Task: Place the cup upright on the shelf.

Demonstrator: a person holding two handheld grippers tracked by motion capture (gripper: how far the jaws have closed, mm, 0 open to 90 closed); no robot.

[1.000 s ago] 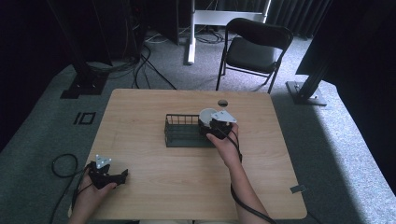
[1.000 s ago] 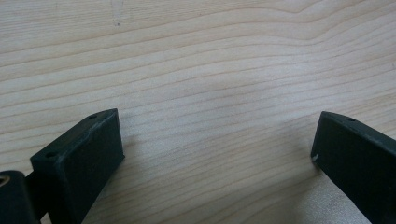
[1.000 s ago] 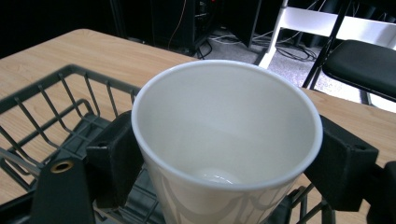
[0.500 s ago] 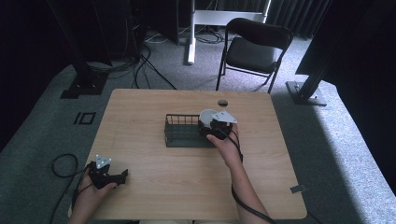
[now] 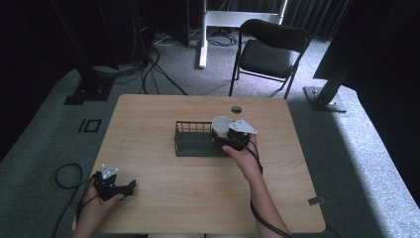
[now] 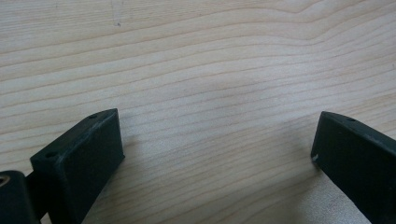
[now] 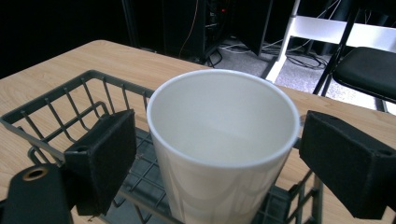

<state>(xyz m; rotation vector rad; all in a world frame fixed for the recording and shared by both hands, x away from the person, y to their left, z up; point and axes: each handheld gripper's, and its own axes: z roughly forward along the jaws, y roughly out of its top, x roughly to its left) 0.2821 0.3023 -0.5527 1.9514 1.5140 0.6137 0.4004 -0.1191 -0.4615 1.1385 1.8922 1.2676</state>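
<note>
Cup (image 7: 223,135) upright in basket (image 7: 60,112); right gripper (image 7: 217,158) spread around it, seemingly released. Next: withdraw. Left gripper (image 6: 217,154) spread, idle.

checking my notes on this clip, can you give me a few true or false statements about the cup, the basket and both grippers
1. The white cup stands upright inside the wire basket. True.
2. The right gripper is clamped tight on the cup. False: its jaws stand apart on either side of the cup, with a gap showing at each side.
3. The left gripper rests near the table's front left corner, holding nothing. True.
4. The cup is full of liquid. False: the right gripper view shows a bare white inside.
5. The basket lies tipped over on the floor. False: it sits upright on the table.
</note>
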